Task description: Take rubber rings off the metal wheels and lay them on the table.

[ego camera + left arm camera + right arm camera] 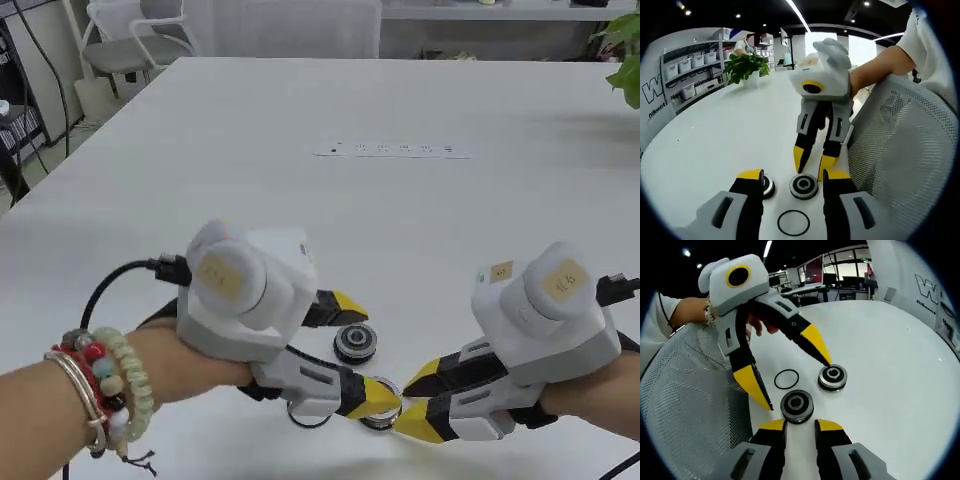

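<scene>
Counting: two grippers, two metal wheels, one loose rubber ring. The left gripper (793,174) is sitting wide open, grasping nothing. In its own view the dark-rimmed wheel (803,185) is lying between its jaws, and the silver-rimmed wheel (769,187) is peeking out from behind one jaw. The rubber ring (778,223) is lying flat on the white surface (715,135), off the wheels and just beside them. The right gripper (801,425) is released too, jaws a little apart with nothing between them, and the dark-rimmed wheel is lying just ahead of its tips. In the right gripper view one left gripper tip is touching or hovering over the silver-rimmed wheel, can't tell which. Both wheels are lying flat, near each other, not touching. One power strip (392,150) is lying well apart, mid-surface.
</scene>
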